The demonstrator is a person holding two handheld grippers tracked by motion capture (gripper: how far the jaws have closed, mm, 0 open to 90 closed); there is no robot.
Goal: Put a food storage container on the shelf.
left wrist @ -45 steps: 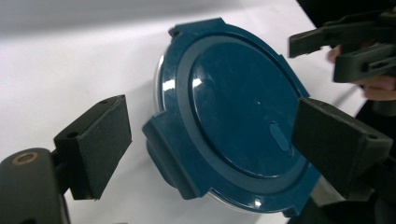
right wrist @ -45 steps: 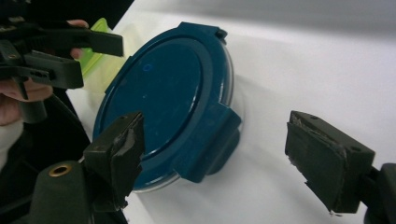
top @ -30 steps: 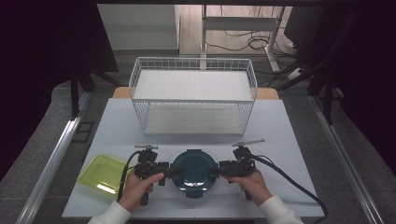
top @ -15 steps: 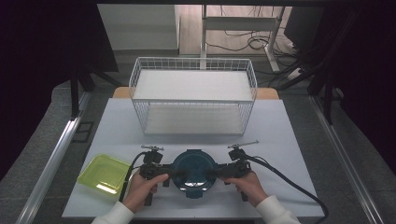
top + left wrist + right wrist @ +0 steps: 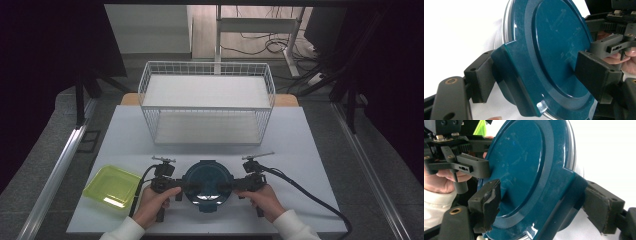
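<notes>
Container (image 5: 207, 184) sits clamped between both hand-held grippers.

Setting: a laboratory recording station. Indicators: a white work table (image 5: 310, 150) enclosed by dark curtains (image 5: 50, 75), aluminium frame rails (image 5: 55, 175) at both sides, loose cables (image 5: 260, 47) on the floor behind, and a grey carpeted floor (image 5: 390, 165).

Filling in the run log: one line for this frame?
left gripper: jaws closing on lid tab | right gripper: closing on opposite tab | teal lid: on round container, table front | wire basket: behind | green tray: left
</notes>
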